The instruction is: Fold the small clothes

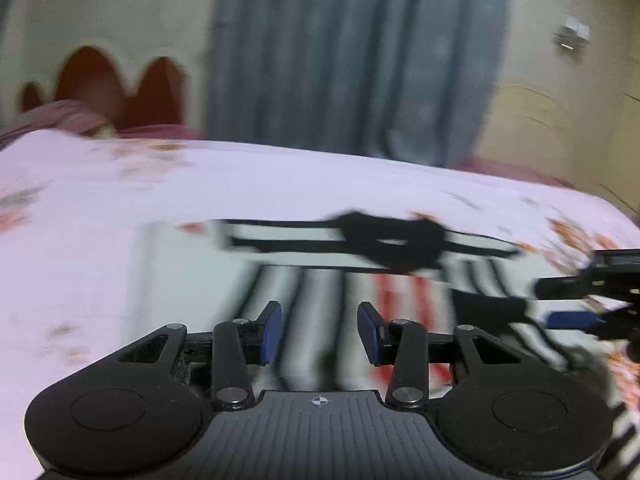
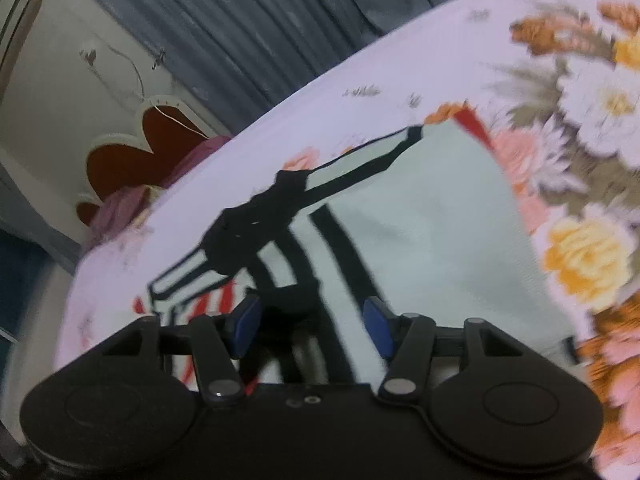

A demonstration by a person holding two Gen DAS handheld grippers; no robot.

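A small white garment (image 1: 304, 276) with black stripes, a black tie-like band and red marks lies spread flat on the bed. The left wrist view is blurred. My left gripper (image 1: 320, 328) hovers over the garment's near edge, jaws open, with nothing between the blue pads (image 1: 270, 326). In that view the right gripper (image 1: 580, 312) comes in from the right edge, over the garment's right side. In the right wrist view the garment (image 2: 420, 232) fills the middle. My right gripper (image 2: 312, 326) stands open above a dark bunched fold (image 2: 288, 304); the pads do not press on it.
The bed carries a pale pink sheet (image 1: 80, 240) with orange, yellow and white flowers (image 2: 580, 264). A red scalloped headboard (image 2: 132, 160) and a purple bundle (image 2: 120, 204) sit at the far end. Grey curtains (image 1: 352, 60) and cream walls stand behind.
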